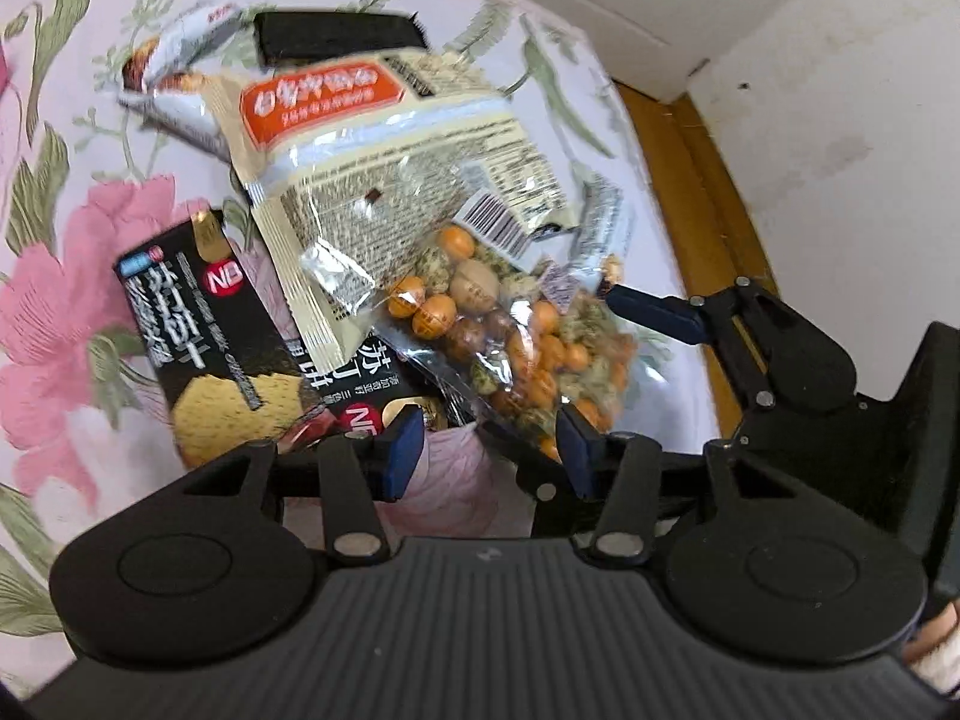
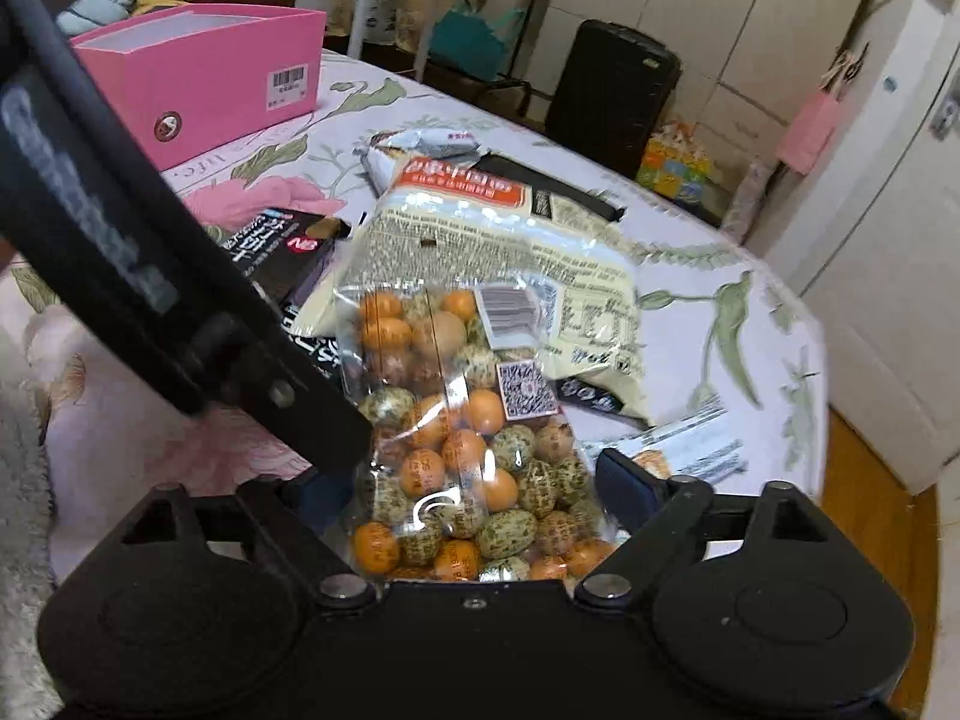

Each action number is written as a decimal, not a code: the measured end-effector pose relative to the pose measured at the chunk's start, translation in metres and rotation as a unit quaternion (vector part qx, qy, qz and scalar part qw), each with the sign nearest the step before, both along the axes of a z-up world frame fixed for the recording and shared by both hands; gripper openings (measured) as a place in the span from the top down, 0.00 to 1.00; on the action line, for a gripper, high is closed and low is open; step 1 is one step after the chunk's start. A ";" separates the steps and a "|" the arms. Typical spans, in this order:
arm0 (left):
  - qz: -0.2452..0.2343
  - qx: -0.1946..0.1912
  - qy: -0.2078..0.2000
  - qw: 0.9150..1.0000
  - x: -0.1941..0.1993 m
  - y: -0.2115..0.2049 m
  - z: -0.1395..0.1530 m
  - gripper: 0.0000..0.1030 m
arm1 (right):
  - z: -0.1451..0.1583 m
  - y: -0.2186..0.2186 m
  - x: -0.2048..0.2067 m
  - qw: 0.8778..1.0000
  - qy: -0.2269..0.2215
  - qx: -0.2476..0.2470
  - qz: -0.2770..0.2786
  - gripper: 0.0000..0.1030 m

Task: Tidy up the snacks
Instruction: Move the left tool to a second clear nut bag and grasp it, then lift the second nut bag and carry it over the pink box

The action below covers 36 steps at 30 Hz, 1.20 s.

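Observation:
A clear bag of orange and speckled green coated nuts [image 1: 528, 330] [image 2: 468, 450] lies on the floral tablecloth [image 1: 72, 240], its top end over a cream packet with an orange label [image 1: 384, 150] [image 2: 480, 240]. My right gripper [image 2: 474, 480] stands wide open with the bag's near end between its fingers [image 2: 624, 480]. The pads do not press the bag. My left gripper [image 1: 489, 450] is open just left of the bag. Only cloth shows in its gap, and the bag's corner lies by its right pad. Two black cracker boxes [image 1: 204, 324] [image 2: 282, 246] lie beside the bag.
A pink open box [image 2: 204, 84] stands at the table's far left. A white packet [image 1: 174, 78] [image 2: 420, 147] and a flat black pack [image 1: 336, 36] lie behind the cream packet. A small wrapper [image 2: 690, 450] lies near the table's right edge, above wooden floor [image 1: 708, 192].

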State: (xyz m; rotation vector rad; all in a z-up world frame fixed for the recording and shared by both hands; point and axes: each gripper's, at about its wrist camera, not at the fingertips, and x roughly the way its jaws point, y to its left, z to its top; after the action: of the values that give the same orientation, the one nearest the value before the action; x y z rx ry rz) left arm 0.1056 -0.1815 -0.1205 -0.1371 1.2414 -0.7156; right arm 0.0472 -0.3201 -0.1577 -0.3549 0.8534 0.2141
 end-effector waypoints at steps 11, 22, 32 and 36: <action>0.024 -0.040 0.003 0.999 -0.002 -0.009 -0.024 0.53 | -0.015 -0.018 0.013 0.994 0.047 0.090 -0.047 0.10; -0.039 -0.016 0.016 0.999 -0.016 0.010 -0.003 0.50 | 0.000 0.018 -0.008 0.973 0.076 0.132 -0.173 0.14; -0.099 0.027 0.039 0.994 -0.023 0.042 0.037 0.49 | 0.039 0.056 -0.038 0.972 0.064 0.156 -0.161 0.14; -0.106 0.026 0.036 0.993 -0.024 0.057 0.058 0.49 | 0.058 0.071 -0.038 0.975 0.061 0.157 -0.148 0.13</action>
State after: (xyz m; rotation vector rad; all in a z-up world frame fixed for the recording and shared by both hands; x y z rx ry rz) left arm 0.0817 -0.1248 -0.0622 0.0121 1.3550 -0.8666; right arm 0.0095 -0.2491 -0.1002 0.0831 0.9653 0.0912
